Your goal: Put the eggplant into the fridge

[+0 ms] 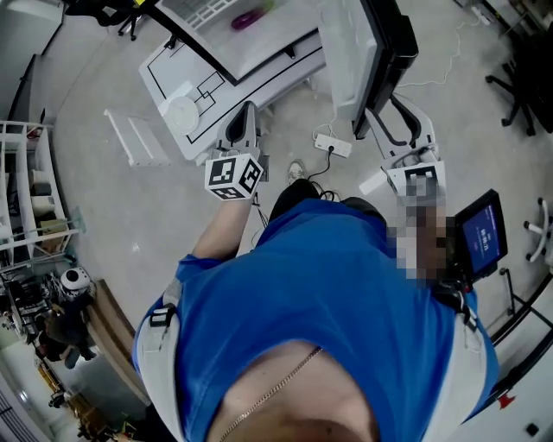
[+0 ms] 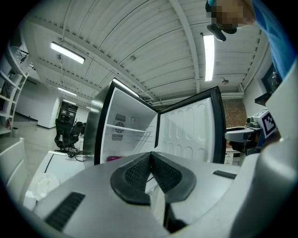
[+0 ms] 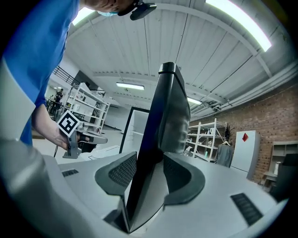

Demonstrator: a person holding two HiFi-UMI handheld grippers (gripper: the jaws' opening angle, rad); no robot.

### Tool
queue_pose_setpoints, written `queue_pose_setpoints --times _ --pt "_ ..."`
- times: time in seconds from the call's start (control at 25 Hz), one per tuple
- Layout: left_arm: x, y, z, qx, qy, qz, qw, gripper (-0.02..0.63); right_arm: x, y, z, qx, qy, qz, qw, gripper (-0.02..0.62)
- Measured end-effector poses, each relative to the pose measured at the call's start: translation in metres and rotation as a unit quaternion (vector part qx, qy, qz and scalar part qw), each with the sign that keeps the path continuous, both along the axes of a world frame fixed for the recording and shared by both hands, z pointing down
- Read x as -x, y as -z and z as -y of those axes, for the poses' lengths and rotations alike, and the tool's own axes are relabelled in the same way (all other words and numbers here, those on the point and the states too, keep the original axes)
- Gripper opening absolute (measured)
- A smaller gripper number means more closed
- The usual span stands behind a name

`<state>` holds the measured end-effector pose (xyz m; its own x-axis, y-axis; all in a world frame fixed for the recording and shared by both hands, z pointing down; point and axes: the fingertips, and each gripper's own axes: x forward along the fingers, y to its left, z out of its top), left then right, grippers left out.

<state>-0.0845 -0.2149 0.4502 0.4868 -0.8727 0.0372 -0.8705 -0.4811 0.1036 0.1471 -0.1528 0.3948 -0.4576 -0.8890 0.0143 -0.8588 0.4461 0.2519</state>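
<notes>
The purple eggplant (image 1: pixel 246 19) lies inside the open fridge (image 1: pixel 259 52); in the left gripper view the eggplant (image 2: pixel 113 158) shows low on the floor of the white compartment (image 2: pixel 130 135). My left gripper (image 1: pixel 244 116) points at the fridge with its pads (image 2: pixel 139 173) pressed together and nothing between them. My right gripper (image 1: pixel 386 128) straddles the free edge of the fridge door (image 1: pixel 367 52). In the right gripper view the door edge (image 3: pixel 160 139) fills the gap and both pads (image 3: pixel 122 171) lie against it.
A white table (image 1: pixel 186 82) with black lines and a white plate (image 1: pixel 181 113) stands left of the fridge. A power strip (image 1: pixel 333 145) and cables lie on the floor by my feet. Shelving (image 1: pixel 26 198) stands at the left, a small screen (image 1: pixel 482 233) at the right.
</notes>
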Motion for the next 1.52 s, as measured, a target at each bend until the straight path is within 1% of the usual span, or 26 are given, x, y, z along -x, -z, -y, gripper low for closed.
queue_pose_setpoints --times 0.16,0.28,0.4,0.56,0.68,0.84,0.96,1.24,1.44,1.52 --pt "0.021 -0.016 0.026 0.001 0.017 0.004 0.9999 0.008 0.030 -0.018 0.029 -0.004 0.032 0.002 0.999 0.181" --pt "0.032 -0.018 0.031 0.002 0.031 0.005 0.9995 0.008 0.044 -0.019 0.034 -0.008 0.048 0.004 0.999 0.183" --pt "0.044 -0.011 0.025 0.002 0.043 0.006 0.9991 0.008 0.060 -0.013 0.027 -0.010 0.063 0.000 0.998 0.183" --pt "0.056 -0.001 0.016 0.001 0.057 0.005 0.9983 0.008 0.081 -0.005 0.019 -0.018 0.087 -0.023 0.996 0.181" --pt "0.067 0.007 0.008 0.000 0.070 0.006 0.9975 0.008 0.096 0.005 0.016 -0.023 0.106 -0.021 0.994 0.181" --pt "0.081 0.020 0.000 -0.006 0.088 0.005 0.9961 0.008 0.114 0.014 0.013 -0.021 0.133 -0.031 0.990 0.181" --pt "0.091 0.029 -0.004 -0.010 0.100 0.003 0.9949 0.008 0.125 0.021 0.013 -0.020 0.145 -0.026 0.989 0.181" --pt "0.115 0.042 -0.021 -0.010 0.123 -0.001 0.9923 0.008 0.151 0.036 0.008 -0.027 0.173 -0.044 0.984 0.181" --pt "0.141 0.018 0.014 -0.004 0.139 0.000 0.9902 0.008 0.180 0.012 0.054 -0.027 0.192 -0.044 0.980 0.181" --pt "0.148 0.014 0.019 -0.003 0.145 0.000 0.9895 0.008 0.188 0.009 0.063 -0.027 0.197 -0.043 0.979 0.181"
